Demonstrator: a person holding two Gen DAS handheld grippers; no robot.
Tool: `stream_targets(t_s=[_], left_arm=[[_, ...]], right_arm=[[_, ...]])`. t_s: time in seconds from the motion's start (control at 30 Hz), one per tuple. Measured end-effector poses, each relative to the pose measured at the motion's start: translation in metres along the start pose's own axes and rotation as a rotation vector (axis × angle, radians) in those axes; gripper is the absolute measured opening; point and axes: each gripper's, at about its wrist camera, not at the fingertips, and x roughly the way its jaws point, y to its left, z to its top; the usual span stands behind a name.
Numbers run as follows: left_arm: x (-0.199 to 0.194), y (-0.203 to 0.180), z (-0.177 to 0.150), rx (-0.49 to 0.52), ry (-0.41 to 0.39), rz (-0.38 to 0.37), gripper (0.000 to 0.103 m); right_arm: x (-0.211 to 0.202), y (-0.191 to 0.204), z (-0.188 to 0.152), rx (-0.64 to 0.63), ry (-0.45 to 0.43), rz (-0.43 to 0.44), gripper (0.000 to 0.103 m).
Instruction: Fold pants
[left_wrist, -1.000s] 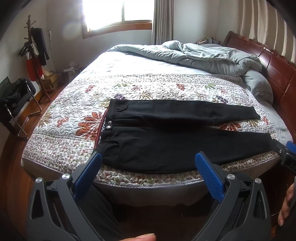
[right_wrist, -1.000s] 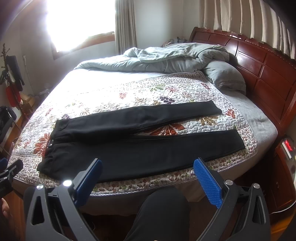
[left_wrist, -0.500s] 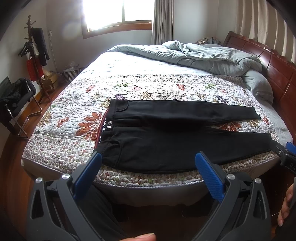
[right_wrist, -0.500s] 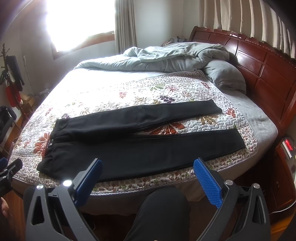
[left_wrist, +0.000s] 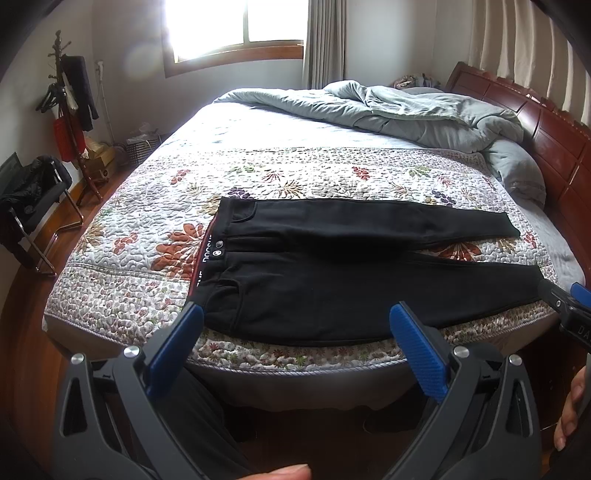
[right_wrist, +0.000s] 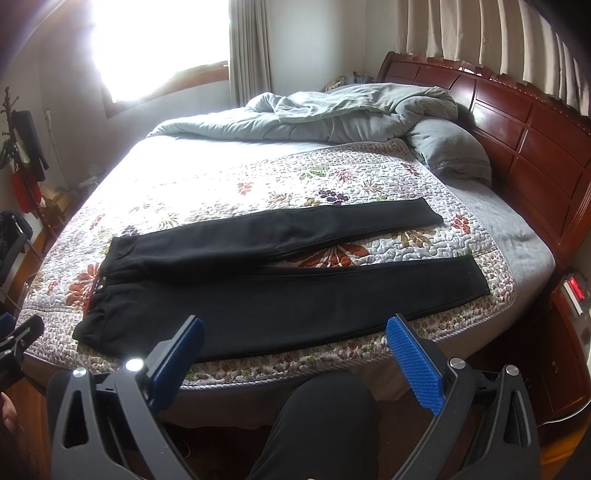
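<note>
Black pants (left_wrist: 332, 273) lie flat on the floral quilt (left_wrist: 295, 177) near the bed's front edge, waistband to the left, two legs spread apart toward the right; they also show in the right wrist view (right_wrist: 280, 288). My left gripper (left_wrist: 295, 317) is open and empty, held off the bed in front of the waist end. My right gripper (right_wrist: 293, 328) is open and empty, held off the bed in front of the near leg. The right gripper's tip shows at the left wrist view's right edge (left_wrist: 569, 306).
A rumpled grey duvet (left_wrist: 406, 110) and pillow (right_wrist: 450, 151) lie at the back of the bed. A dark wood headboard (right_wrist: 517, 122) stands on the right. A coat stand (left_wrist: 70, 99) and chair (left_wrist: 33, 199) stand left. A nightstand with a red display (right_wrist: 572, 291) stands right.
</note>
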Motion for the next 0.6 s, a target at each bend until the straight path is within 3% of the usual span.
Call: stream_targets(t_s=[0.3,0.43,0.5,0.53,0.6], left_arm=[[0.007,-0.001,0.002,0.02,0.011,0.001,0.1],[0.026,0.003,0.004,0.086,0.036,-0.039,0.1],[0.048,0.013,0.006,0.119,0.091,-0.13,0.1],[0.063,0.021,0.009,0.141,0.117,-0.171,0.1],[0.096,0.039,0.016,0.2,0.163,-0.118,0.1]], right_arm=[[0.008,-0.001,0.002,-0.016,0.007,0.001,0.099],[0.031,-0.002,0.012,-0.069,0.016,0.132,0.099],[0.047,-0.006,0.019,-0.095,-0.008,0.292,0.099],[0.06,-0.004,0.024,-0.145,0.007,0.316,0.099],[0.086,0.004,0.034,-0.258,0.037,0.24,0.099]])
